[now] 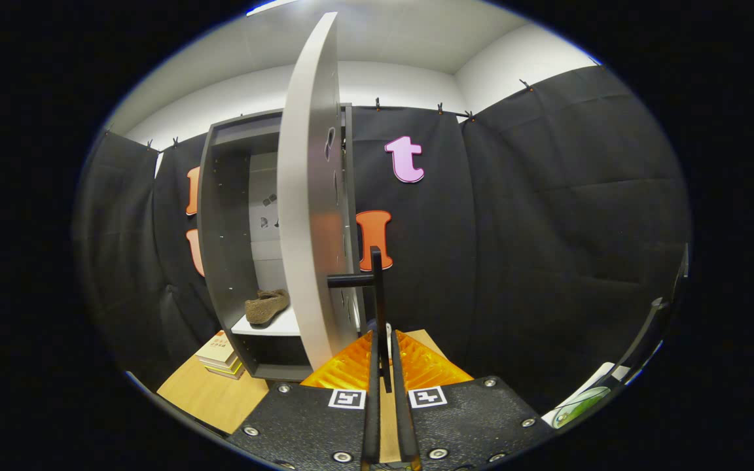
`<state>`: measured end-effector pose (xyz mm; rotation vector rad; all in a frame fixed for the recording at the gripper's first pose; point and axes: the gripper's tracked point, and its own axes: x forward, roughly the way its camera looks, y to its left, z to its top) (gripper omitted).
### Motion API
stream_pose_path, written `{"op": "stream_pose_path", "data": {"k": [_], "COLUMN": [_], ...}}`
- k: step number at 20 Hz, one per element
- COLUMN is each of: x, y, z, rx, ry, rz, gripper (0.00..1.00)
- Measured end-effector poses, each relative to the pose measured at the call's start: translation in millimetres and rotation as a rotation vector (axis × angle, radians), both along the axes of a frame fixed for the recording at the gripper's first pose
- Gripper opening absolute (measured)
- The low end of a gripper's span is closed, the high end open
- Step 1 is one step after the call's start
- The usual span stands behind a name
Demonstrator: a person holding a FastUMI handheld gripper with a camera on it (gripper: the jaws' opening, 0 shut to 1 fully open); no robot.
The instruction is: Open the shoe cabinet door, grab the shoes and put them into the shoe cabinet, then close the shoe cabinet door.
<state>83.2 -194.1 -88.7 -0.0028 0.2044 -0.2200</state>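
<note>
1. Gripping the door handle (377, 288) is what I'm at: my gripper (387, 356) has its fingers drawn nearly together, and the handle's thin upright bar runs down between them, so I judge both press on it.
2. Holding there makes sense, since the handle stands off the cabinet door (308, 196), and the door is swung out towards me, edge-on, just left of my fingers.
3. Beyond the door the shoe cabinet (223, 248) stands open, and one brown shoe (267, 305) already lies on its white lower shelf, toe pointing out; a second shoe may sit behind the door, which I cannot tell.
4. With the shoe inside, my guess is the door is about to be closed.
5. Beside the cabinet's foot, a small stack of books (220, 355) rests on the wooden table (203, 396).
6. Red marks on the top book's cover are too small to read.
</note>
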Motion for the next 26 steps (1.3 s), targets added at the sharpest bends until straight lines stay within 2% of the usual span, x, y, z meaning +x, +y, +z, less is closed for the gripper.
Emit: {"op": "stream_pose_path", "data": {"k": [4, 9, 13, 17, 20, 26], "x": [-22.9, -32.8, -12.7, 13.4, 29.3, 43.6], "y": [-2.2, 26.1, 77.6, 141.5, 172.6, 216.7], "z": [7.7, 8.5, -14.7, -69.7, -107.9, -182.1], "rx": [-0.063, -0.084, -0.067, 0.008, 0.020, 0.060], "ry": [0.002, 0.016, 0.055, 0.151, 0.194, 0.310], "rz": [-0.079, -0.127, -0.102, -0.011, 0.025, 0.085], "gripper": [0.10, 0.10, 0.10, 0.12, 0.12, 0.19]}}
